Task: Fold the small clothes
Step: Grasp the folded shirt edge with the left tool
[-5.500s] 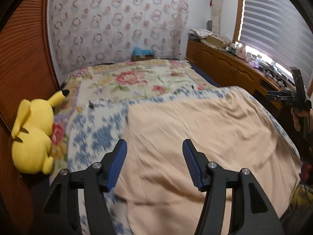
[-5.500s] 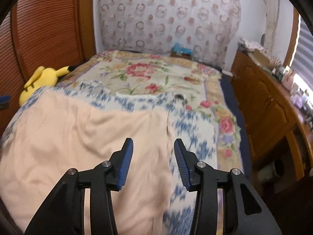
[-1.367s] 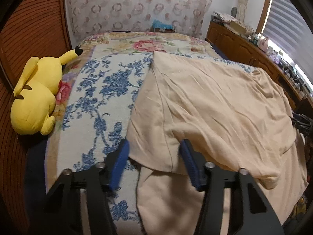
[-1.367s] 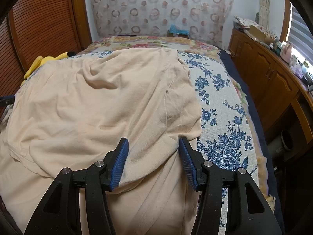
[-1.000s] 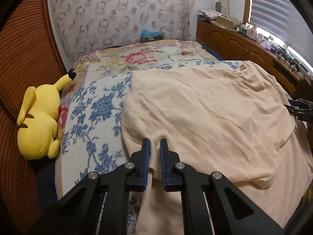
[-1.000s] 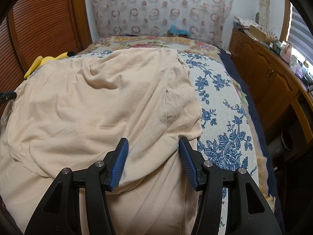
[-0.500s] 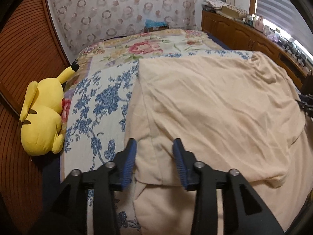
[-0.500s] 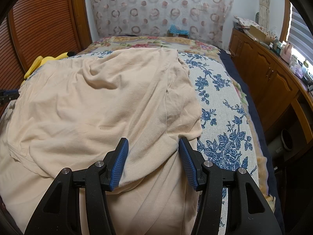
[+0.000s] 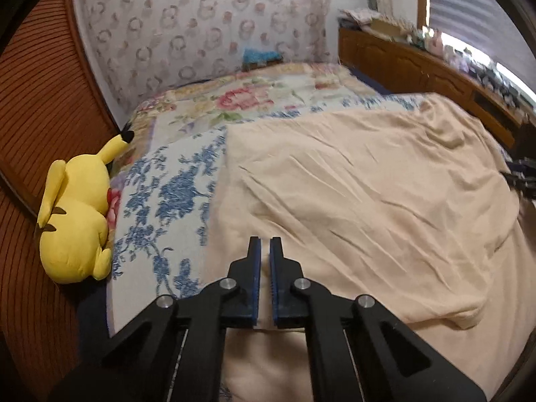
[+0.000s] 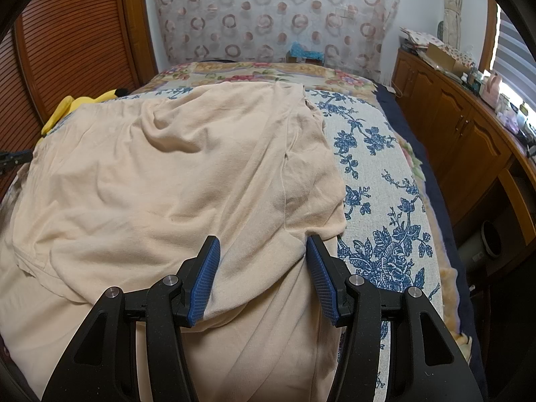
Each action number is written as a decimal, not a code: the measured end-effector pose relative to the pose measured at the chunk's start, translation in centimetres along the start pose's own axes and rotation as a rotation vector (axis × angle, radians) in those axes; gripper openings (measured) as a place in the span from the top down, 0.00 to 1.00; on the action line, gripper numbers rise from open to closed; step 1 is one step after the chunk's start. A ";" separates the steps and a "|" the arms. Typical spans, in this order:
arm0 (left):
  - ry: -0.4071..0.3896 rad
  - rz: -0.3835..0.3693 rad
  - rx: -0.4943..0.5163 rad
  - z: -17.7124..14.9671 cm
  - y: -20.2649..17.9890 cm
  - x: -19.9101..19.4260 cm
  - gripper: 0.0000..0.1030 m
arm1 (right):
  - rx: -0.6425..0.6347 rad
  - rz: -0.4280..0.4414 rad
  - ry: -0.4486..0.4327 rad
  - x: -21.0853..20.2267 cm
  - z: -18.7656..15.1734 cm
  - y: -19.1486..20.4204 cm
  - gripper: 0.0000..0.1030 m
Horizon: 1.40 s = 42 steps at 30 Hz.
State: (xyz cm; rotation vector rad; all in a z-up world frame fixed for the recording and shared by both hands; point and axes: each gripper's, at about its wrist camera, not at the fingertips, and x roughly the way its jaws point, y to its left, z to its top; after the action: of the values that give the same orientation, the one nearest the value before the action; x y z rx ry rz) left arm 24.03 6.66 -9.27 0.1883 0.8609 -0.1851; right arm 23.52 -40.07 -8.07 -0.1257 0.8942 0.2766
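Observation:
A large beige garment [image 9: 368, 184] lies spread over the bed, its near part doubled back into a folded layer [image 10: 167, 184]. My left gripper [image 9: 264, 248] is shut at the garment's near left edge, and a thin strip of beige cloth shows between its blue pads. My right gripper [image 10: 263, 251] stands open over the garment's near right corner. The folded edge lies between its pads, which do not press on it. The right gripper's tip [image 9: 522, 177] peeks in at the right rim of the left wrist view.
The bed carries a blue floral cover [image 10: 378, 184]. A yellow plush toy [image 9: 77, 214] lies at its left side against a slatted wooden wall [image 9: 40, 100]. A wooden cabinet [image 10: 469, 134] with clutter on top runs along the right. A small blue box [image 9: 261, 57] sits at the head.
The left gripper's jaws, open astride the garment's folded edge half a second ago, have closed on the cloth. The right gripper has not moved.

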 end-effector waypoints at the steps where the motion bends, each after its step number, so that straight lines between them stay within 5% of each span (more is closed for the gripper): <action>1: 0.000 0.001 0.006 0.1 -0.1 0.0 0.99 | 0.000 0.000 0.000 0.0 0.0 0.1 0.47; 5: 0.000 -0.006 -0.010 0.7 -0.1 -0.1 1.00 | 0.000 0.000 0.000 0.0 0.0 0.1 0.47; 8: -0.035 0.063 0.002 1.1 0.0 -0.7 1.00 | 0.000 0.000 0.000 0.0 0.0 0.1 0.47; 12: 0.002 0.051 -0.021 1.2 1.2 -0.2 0.65 | 0.000 0.000 0.000 0.0 0.0 0.1 0.47; 15: 0.052 0.033 -0.030 1.1 1.8 1.1 0.63 | 0.000 0.000 0.000 0.0 0.0 0.0 0.47; 19: 0.096 0.016 -0.022 0.5 1.3 2.7 0.64 | 0.001 0.001 0.000 0.0 0.0 -0.1 0.47; 21: 0.081 0.018 -0.007 0.5 0.8 2.6 0.98 | 0.001 0.001 -0.001 0.0 0.0 0.0 0.47; 32: -0.067 0.035 0.054 3.2 -0.7 -2.4 0.98 | 0.001 0.000 -0.001 0.0 0.0 0.1 0.47; 42: -0.027 0.033 0.047 4.7 0.5 -1.1 0.98 | 0.001 0.001 -0.001 0.0 0.0 0.1 0.47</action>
State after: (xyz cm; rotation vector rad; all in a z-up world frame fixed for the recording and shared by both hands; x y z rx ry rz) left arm 26.88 6.09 -5.37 0.2432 0.8267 -0.1761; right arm 23.49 -40.02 -8.06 -0.1243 0.8939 0.2771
